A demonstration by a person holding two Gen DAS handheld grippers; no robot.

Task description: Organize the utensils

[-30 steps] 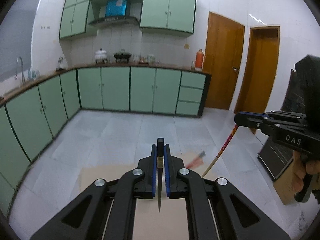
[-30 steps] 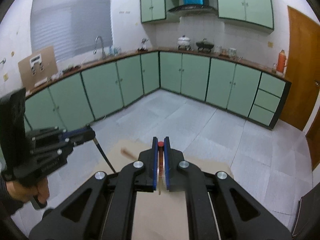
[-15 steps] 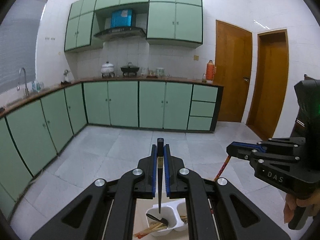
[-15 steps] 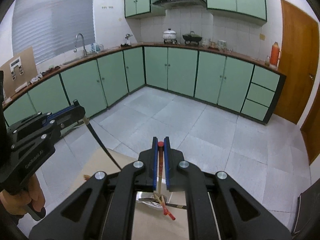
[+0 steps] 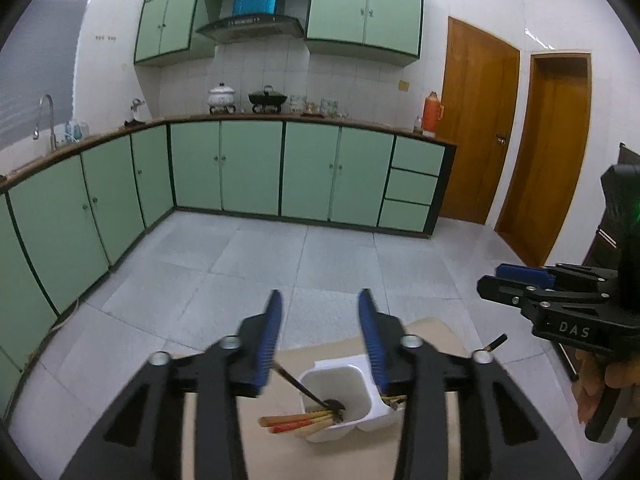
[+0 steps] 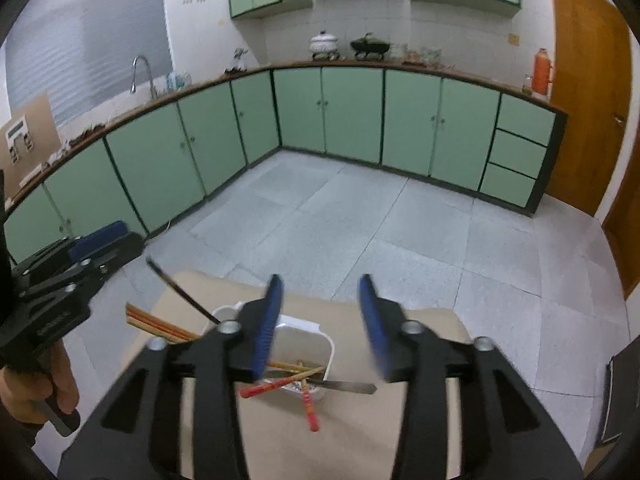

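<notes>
**Tongs parting above the utensil holder**

Jaws of your left gripper (image 5: pixel 318 336) are opening, with nothing pressed between the blue pads (image 5: pixel 269 336); a black-handled utensil (image 5: pixel 304 390) leans below them, its head down in the white holder (image 5: pixel 360 378). Your right gripper (image 6: pixel 322 320) is likewise opening, its pads clear of every item. The holder (image 6: pixel 316 330) stands on a tan tabletop (image 6: pixel 352 436), under and just ahead of both pairs of fingers. In the left wrist view, several wood-coloured chopsticks and a red one (image 5: pixel 296 424) lie in the near compartment and jut over its rim. In the right wrist view, a red patterned chopstick (image 6: pixel 310 410) and a metal blade (image 6: pixel 348 387) stick out of the holder toward you. Each gripper appears at the edge of the other's view, gripped by your hand (image 6: pixel 40 394). Beyond the table lie grey floor tiles (image 5: pixel 280 256) and green cabinets (image 5: pixel 248 168).
</notes>
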